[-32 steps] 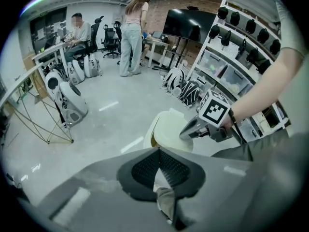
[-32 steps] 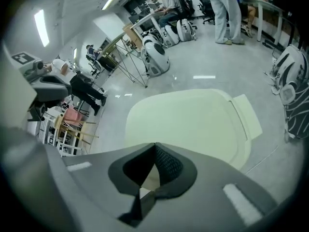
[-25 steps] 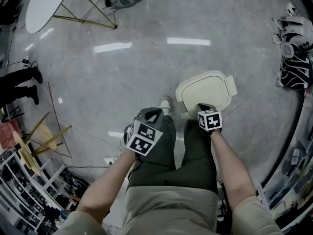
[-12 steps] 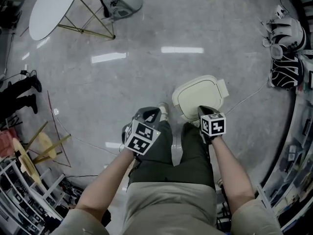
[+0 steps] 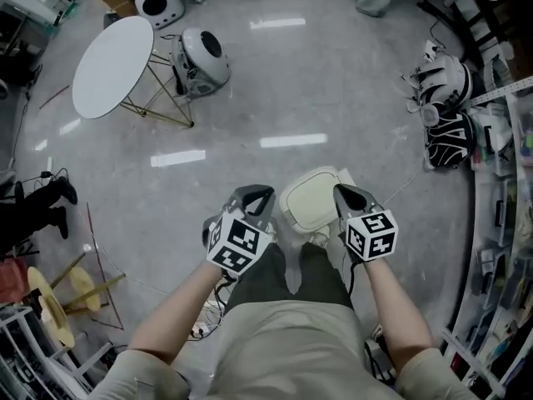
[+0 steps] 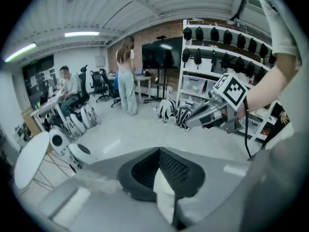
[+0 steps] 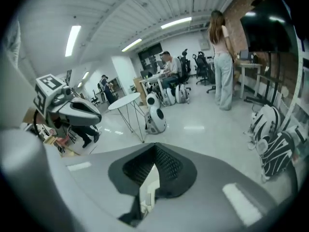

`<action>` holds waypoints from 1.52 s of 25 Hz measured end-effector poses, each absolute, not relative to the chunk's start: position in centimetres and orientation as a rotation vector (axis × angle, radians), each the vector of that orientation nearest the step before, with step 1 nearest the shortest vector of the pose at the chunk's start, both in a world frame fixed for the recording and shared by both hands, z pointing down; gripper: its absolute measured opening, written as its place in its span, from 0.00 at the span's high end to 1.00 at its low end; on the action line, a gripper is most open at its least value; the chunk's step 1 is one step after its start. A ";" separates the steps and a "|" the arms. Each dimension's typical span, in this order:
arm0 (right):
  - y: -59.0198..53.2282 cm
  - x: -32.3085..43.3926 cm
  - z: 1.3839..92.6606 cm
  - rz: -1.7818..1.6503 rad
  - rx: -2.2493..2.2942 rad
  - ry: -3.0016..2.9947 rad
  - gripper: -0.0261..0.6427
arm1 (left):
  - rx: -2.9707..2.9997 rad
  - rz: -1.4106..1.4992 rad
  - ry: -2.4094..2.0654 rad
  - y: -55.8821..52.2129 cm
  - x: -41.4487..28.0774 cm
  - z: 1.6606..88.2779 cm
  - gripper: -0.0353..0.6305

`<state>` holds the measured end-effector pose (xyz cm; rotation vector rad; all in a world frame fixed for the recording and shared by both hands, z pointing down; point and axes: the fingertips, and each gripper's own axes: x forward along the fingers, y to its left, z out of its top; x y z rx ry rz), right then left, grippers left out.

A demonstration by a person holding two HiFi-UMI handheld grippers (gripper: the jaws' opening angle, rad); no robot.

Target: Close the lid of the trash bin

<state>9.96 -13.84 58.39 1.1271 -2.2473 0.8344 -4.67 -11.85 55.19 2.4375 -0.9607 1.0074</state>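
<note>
Trash bin (image 5: 311,200) on glossy grey floor (image 5: 275,98), seen between both tools from above. Cream, rounded-square lid lies flat, down on bin. Left tool (image 5: 253,196): tips pressed together, empty. Right tool (image 5: 347,195): likewise closed, gripping nothing.

Robot lab: storage shelving (image 6: 227,52), white robots (image 5: 204,57)

We see a glossy grey floor (image 5: 333,82) that mirrors the ceiling strip lights (image 7: 176,22). A white round table (image 5: 111,77) on thin golden legs stands toward the floor's far left. A brick wall (image 6: 154,30) carries a black screen (image 6: 161,52), and white shelving (image 6: 227,57) stands beside it.
</note>
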 end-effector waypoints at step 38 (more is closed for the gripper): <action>-9.7 10.5 11.0 0.092 1.307 -2.983 0.96 | 3.053 0.452 -1.503 -11.3 -1.0 14.8 0.94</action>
